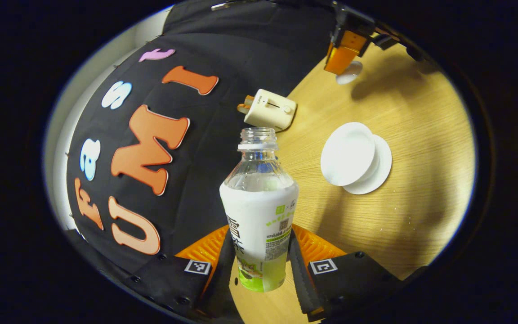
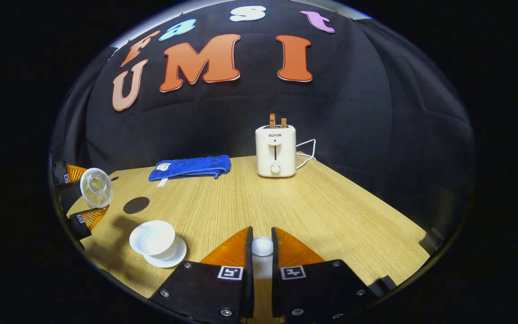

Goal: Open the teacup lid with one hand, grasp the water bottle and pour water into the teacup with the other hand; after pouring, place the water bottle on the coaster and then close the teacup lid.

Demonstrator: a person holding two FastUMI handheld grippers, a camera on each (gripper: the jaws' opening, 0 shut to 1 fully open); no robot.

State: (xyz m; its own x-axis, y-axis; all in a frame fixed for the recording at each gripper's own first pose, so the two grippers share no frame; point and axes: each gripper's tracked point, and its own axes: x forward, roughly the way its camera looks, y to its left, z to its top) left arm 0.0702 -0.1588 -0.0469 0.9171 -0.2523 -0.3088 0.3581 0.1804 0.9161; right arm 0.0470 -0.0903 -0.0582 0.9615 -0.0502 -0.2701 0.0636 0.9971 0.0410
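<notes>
- While the left gripper (image 1: pixel 261 252) clamps both fingers on the body of the uncapped water bottle (image 1: pixel 259 216), the bottle hangs tilted in the air, its open mouth turned toward the teacup (image 1: pixel 348 154).
- Across the table, the right gripper (image 2: pixel 261 249) holds the small white teacup lid (image 2: pixel 262 246) pinched between its narrowly set fingers, lifted clear of the cup and well apart from it.
- Open and uncovered, the white teacup (image 2: pixel 152 237) sits on its saucer (image 2: pixel 173 257) on the wooden table (image 2: pixel 340 211); whether any water lies in it cannot be told.
- By this reading, the lid-opening step is done and the pour is in hand: the bottle's mouth is not yet over the cup.
- Next, the move likely calls for carrying the mouth above the cup's rim and tipping further, slowly, since the bottle looks well filled and the cup is shallow and wide.
- A dark round coaster (image 2: pixel 136 204) lies on the table just beyond the cup, ready to receive the bottle afterwards.
- Farther back stand a cream toaster (image 2: pixel 275 150) with its cord and a folded blue towel (image 2: pixel 191 167), both near the black cloth wall of the booth.
- Pale wood grain covers the tabletop, brightly lit, with the grippers' shadows falling across it.
</notes>
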